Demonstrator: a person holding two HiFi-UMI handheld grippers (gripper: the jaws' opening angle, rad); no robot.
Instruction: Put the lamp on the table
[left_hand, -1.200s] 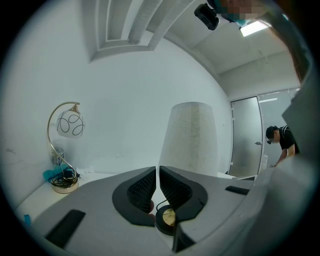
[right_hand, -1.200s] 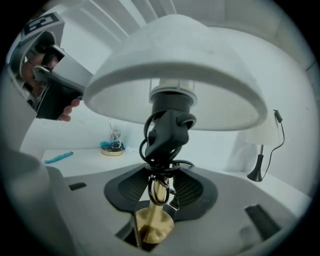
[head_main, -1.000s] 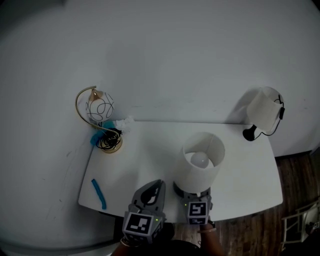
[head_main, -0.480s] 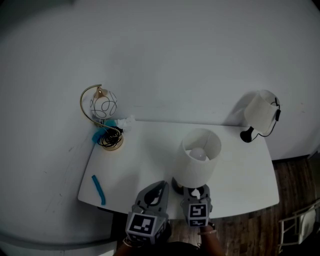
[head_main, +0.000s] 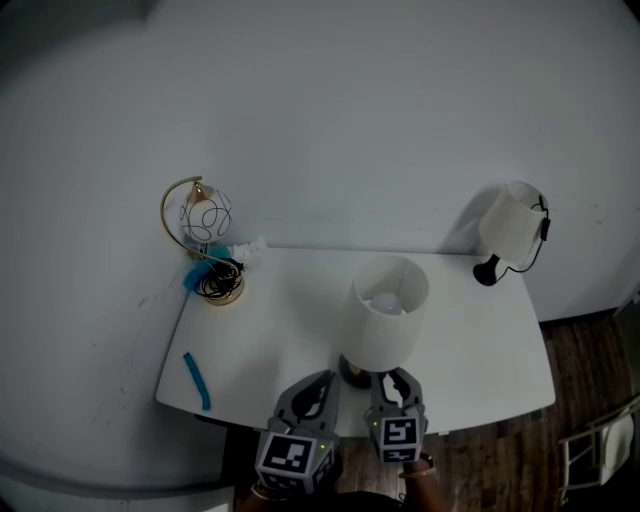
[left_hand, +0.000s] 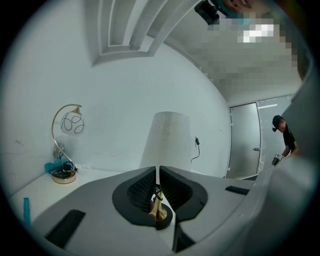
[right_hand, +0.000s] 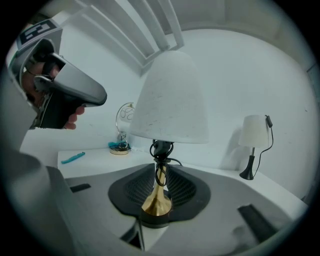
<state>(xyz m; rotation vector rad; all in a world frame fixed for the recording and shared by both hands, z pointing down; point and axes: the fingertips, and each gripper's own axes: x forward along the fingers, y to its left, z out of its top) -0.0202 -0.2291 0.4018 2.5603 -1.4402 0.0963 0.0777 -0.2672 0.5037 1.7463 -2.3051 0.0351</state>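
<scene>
On a white worktop (head_main: 290, 310) set against a pale wall, the lamp (head_main: 385, 318) stands upright near the front edge, between the middle and the right half. Its white shade tops a brass stem with a cord wound round it, above a round black base (right_hand: 154, 216).

The right gripper (head_main: 392, 377) sits low at the worktop's front edge and points at the lamp. Its fingers (right_hand: 189, 192) are spread apart and hold nothing. In the right gripper view the base rests on the worktop at the mouth of the spread fingers, the stem rising midway between the two dark pads. From the head view the base lies just ahead of the fingertips and slightly to their left. Whether either pad touches it cannot be made out.

The left gripper (head_main: 322, 380) is just beside the right one, on the lamp's near left. Its fingers (left_hand: 140, 190) are drawn together to a thin slit with nothing between them. The lamp's stem shows through that slit, farther off.

At the back left corner stands a gold arc lamp (head_main: 205, 218) with a globe shade, at the back right a small lamp on a black foot (head_main: 508, 228). A blue strip (head_main: 196, 384) lies near the front left edge.
</scene>
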